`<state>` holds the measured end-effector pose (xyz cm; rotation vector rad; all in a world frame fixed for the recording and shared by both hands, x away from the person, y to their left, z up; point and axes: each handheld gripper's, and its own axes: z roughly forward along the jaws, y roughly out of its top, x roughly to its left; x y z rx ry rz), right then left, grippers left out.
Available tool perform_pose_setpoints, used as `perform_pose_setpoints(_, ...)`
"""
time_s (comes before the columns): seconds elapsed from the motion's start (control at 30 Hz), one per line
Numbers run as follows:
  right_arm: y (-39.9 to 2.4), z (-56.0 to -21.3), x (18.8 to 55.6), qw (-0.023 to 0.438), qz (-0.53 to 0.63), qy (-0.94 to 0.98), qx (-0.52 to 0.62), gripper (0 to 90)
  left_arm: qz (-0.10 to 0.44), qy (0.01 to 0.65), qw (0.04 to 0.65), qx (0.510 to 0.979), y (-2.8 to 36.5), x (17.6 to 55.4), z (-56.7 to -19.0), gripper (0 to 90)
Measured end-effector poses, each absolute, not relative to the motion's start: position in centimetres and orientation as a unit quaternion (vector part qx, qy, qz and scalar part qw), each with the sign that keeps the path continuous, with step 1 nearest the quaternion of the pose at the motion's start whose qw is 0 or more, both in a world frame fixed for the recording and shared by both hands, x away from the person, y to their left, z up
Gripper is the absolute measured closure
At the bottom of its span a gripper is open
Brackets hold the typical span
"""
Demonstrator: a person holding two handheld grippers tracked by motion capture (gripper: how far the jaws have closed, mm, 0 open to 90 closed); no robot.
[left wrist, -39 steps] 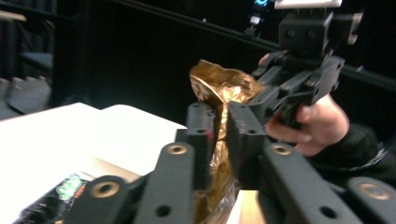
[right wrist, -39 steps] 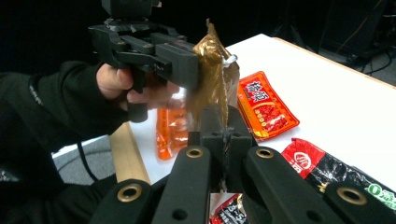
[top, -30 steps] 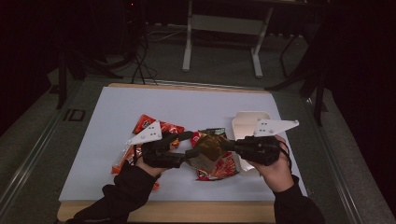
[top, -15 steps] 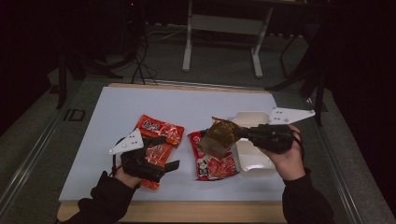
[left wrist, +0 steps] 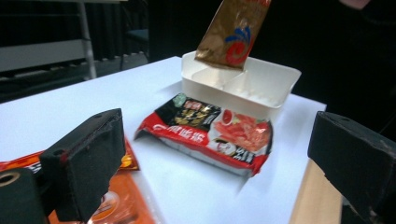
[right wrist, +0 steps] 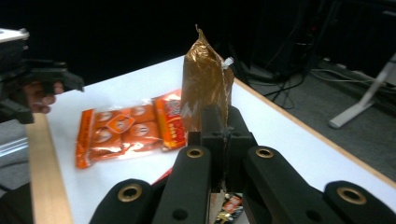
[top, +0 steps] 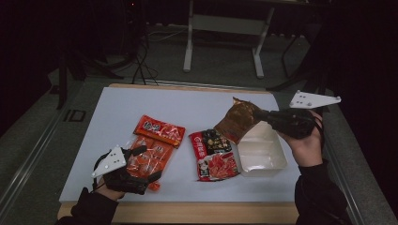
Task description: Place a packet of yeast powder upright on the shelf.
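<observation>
My right gripper [top: 261, 115] [right wrist: 219, 127] is shut on the lower edge of a brown-gold foil packet [top: 237, 121] [right wrist: 205, 79] and holds it in the air, over the left end of a white divided tray [top: 265, 151] [left wrist: 261, 84]. In the left gripper view the foil packet [left wrist: 233, 32] hangs just above the tray's near compartment. My left gripper [top: 150, 162] [left wrist: 224, 163] stands open at the table's front left, its jaws around the near end of an orange multi-pack [top: 148, 157] [left wrist: 112, 205] without squeezing it.
A red snack bag [top: 213, 154] [left wrist: 210, 128] lies flat against the tray's left side. A second red-orange packet [top: 159, 130] lies behind the orange multi-pack [right wrist: 116, 128]. The white table top [top: 117, 108] ends in a wooden front edge [top: 187, 212]. Dark stands and cables are behind the table.
Both grippers were together on the foil packet at mid-table. The left one has let go and drawn back to the front left. The right one has carried the packet up and right, over the tray.
</observation>
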<state>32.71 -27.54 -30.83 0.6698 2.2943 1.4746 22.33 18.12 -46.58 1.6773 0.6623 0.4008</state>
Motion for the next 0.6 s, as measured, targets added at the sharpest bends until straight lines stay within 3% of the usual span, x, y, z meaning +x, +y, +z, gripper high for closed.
perform_pose_setpoints(0.6,-29.4,-30.7,35.8,0.211,0.504,0.797,0.259,90.0,0.178,0.318,0.595,0.717,19.0,22.1,-48.9,4.8)
